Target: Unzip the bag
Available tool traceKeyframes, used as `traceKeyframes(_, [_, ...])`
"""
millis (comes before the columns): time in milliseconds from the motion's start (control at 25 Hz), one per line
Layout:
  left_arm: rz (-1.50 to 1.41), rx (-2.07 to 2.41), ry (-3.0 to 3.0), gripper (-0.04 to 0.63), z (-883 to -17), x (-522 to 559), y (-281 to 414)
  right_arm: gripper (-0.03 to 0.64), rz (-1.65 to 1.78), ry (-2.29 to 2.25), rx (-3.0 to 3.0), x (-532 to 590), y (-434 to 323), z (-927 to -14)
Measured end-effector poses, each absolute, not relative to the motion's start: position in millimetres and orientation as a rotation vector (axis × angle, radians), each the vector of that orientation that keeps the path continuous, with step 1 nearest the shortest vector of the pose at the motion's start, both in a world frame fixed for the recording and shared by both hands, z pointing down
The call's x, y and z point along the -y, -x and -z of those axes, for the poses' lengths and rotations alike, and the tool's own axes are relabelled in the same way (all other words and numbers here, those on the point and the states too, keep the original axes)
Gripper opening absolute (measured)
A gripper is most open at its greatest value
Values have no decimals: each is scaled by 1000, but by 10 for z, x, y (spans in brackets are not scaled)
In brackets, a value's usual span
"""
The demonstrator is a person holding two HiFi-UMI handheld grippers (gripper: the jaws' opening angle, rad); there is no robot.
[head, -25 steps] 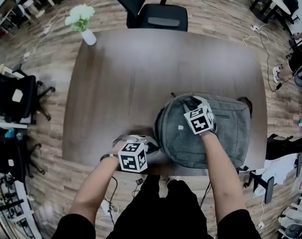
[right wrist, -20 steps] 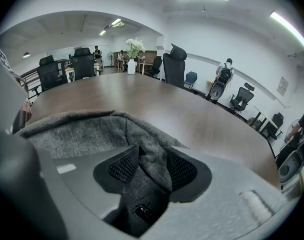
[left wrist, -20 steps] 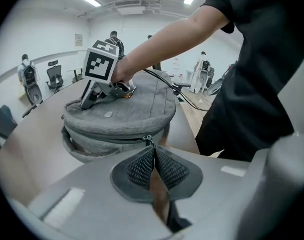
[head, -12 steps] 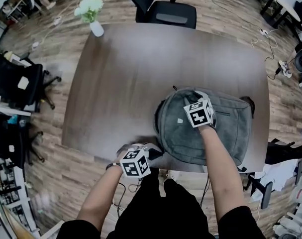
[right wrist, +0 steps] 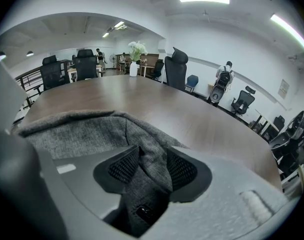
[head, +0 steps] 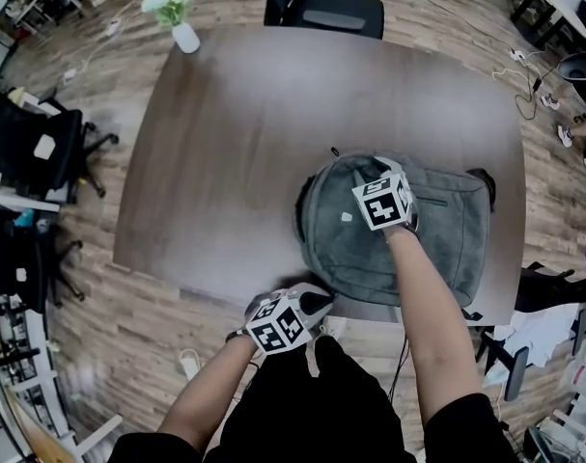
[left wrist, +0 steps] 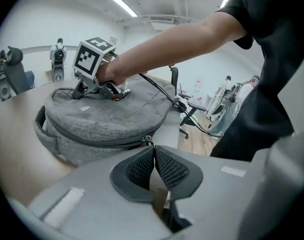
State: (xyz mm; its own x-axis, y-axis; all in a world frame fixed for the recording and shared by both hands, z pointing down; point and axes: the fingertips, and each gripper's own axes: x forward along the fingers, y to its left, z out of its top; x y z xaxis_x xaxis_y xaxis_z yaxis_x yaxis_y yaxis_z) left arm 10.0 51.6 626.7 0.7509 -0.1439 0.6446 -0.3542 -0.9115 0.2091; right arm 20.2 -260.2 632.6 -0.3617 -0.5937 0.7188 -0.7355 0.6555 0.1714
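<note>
So, mid-unzip: left hand-held gripper (left wrist: 153, 150) pinches metal zipper pull (left wrist: 147, 140) on grey fabric backpack (left wrist: 101, 121), right hand-held gripper (right wrist: 152, 160) clamps its fabric; next, drag along the track.

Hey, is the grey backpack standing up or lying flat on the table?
Lying flat. The backpack spreads broad side down on the table, front panel facing up, and the right claw pinches fabric on top.

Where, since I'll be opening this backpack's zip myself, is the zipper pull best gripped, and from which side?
Grip the small zipper pull hanging at the backpack's side seam, coming from the table's near edge, along the zip line. It dangles clear of the fabric, so jaws close flat on it, as the left gripper does.
</note>
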Motion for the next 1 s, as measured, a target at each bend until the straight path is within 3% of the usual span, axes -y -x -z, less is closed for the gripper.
traceKeyframes(360, [-854,421,-2630,18,-6261,-1026,-842,169,-227,-1047,2091,2619,-203,-6322])
traceKeyframes(640, [-726,790,-2606,18,-6030,-692,-363,181,-215,-1066,2161,2574,-188,-6140])
traceKeyframes(800, [-690,945,-2610,18,-5851,-456,-25,104,-107,-1108,2349,2314,-105,-5528])
traceKeyframes(920, [-638,1043,-2596,20,-5745,-321,156,10,-83,-1149,2475,1959,-133,-5101])
traceKeyframes(1000, [-610,1113,-2586,20,-5663,-232,261,3,-107,-1180,2542,1699,-191,-4906])
